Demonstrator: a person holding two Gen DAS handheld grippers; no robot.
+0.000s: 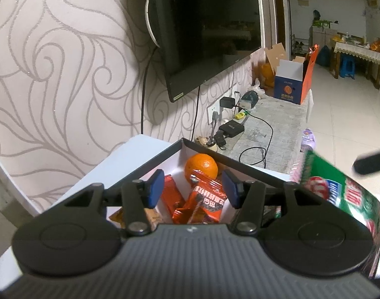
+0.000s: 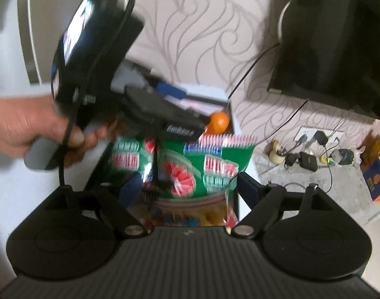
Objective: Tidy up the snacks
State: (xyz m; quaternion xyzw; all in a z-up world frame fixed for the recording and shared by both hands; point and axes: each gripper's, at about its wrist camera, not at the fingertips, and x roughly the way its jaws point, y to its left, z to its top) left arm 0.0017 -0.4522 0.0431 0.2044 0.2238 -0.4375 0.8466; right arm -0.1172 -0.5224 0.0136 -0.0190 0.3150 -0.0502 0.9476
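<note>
A black-rimmed box (image 1: 214, 154) with a white inside holds an orange (image 1: 201, 168) and several red snack packets (image 1: 207, 201). My left gripper (image 1: 193, 189) hovers over them, open, with nothing pressed between its blue pads. A green snack bag (image 2: 187, 169) stands upright at the box's near side, blurred, between the wide-apart fingers of my right gripper (image 2: 188, 188), which do not visibly squeeze it. The same green bag (image 1: 339, 194) shows at the right of the left wrist view. In the right wrist view a hand (image 2: 28, 124) holds the left gripper above the box, near the orange (image 2: 219, 120).
The box sits on a white surface (image 1: 140, 149) against a patterned wall. A wall-mounted TV (image 1: 202, 25) hangs above. To the right runs a stone shelf (image 1: 272, 117) with chargers, cables and a blue-and-orange carton (image 1: 289, 84). A purple bottle (image 1: 308, 139) stands beyond the box.
</note>
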